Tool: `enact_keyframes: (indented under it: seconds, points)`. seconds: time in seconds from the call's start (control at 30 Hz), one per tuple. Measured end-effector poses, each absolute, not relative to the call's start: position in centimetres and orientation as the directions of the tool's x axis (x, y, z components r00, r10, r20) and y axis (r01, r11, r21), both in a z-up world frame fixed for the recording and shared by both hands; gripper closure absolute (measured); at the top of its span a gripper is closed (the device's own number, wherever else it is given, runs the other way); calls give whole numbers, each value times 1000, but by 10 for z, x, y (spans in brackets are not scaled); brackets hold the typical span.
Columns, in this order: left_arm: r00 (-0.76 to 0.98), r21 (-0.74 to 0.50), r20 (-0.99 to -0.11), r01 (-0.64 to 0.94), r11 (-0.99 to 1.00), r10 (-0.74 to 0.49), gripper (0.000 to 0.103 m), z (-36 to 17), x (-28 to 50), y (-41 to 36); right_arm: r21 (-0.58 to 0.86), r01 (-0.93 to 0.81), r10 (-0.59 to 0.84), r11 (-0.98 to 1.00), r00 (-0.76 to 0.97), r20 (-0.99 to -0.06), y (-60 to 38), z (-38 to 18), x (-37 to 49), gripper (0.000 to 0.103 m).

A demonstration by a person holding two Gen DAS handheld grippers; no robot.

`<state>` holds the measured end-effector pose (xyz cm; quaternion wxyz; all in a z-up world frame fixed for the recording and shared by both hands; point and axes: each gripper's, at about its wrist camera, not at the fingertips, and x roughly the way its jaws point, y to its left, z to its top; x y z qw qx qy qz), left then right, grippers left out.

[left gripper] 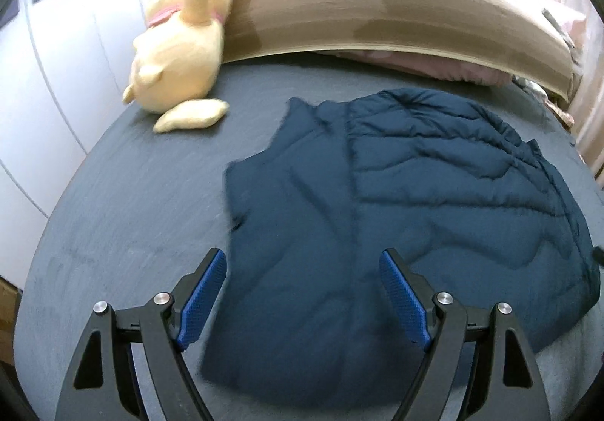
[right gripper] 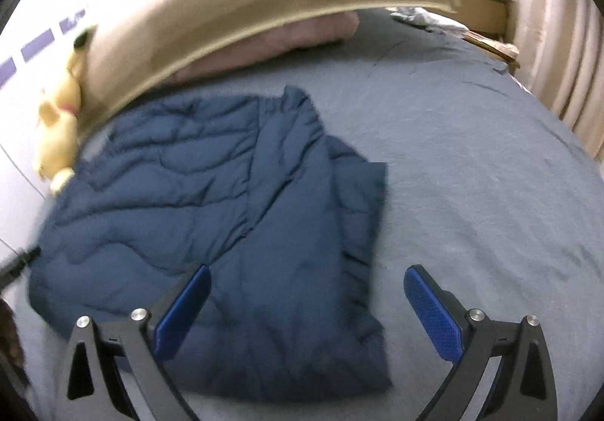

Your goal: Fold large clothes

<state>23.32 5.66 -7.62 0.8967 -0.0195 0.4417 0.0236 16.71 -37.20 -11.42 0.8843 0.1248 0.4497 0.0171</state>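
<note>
my left gripper point(left gripper: 302, 302) hangs just above the near end of the jacket point(left gripper: 396, 194), jaws spread wide with nothing between the blue pads point(left gripper: 404, 304) but air; the near hem of the dark blue cloth sits straight under and between them. my right gripper point(right gripper: 305, 311) is the same, wide apart and holding nothing, with its left pad over the jacket point(right gripper: 211, 217) and its right pad out over bare grey sheet point(right gripper: 472, 194). so both of my hands stand at the near end of the garment, one to each side, neither plainly nearer. the jacket lies flat on the bed with its long axis running away from me, from the hem by my grippers up toward the headboard point(left gripper: 377, 6). one side looks already laid over: a smooth panel covers the quilted body, and its edge runs lengthwise down the middle. i judge the next fold turns on that axis, either bringing the other long side across or lifting the near hem and carrying it away from me toward the far end, so each gripper wants a near corner. past the jacket's far end, a pink pillow point(right gripper: 287, 40) lies tucked under the headboard, and a yellow plush toy point(left gripper: 181, 40) leans at the far left corner, well apart from the cloth in the left view.
</note>
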Motion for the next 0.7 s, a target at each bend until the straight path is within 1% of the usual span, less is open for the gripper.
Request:
enact_keyframes:
  seconds: [0.13,0.2,0.27,0.4,0.53,0.7]
  points:
    - [584,-50,-811,-125,991,33,20,-93,216,90,408,138,245,903,614,-750,-412,-119,133,0]
    - [571,-89,-821,-151,984,13,20,-100,213,104,460,172,278,871,598,-751,-426,-128,126,0]
    - [561,-154,-827,-178,972,-28,20,-103,210,117,515,186,326,837,586,-741,-436,-137,123,0]
    - [574,-187,-817,-187,964,-47,20,-97,203,127,627,202,424,753,580,-696,-446,-152,119,0]
    - [583,-253,-809,-216,943,-84,20,-101,193,142,680,204,477,704,574,-665,-448,-161,121,0]
    - [553,-325,-821,-246,913,-143,20,-115,193,157,690,208,491,693,565,-663,-446,-168,127,0]
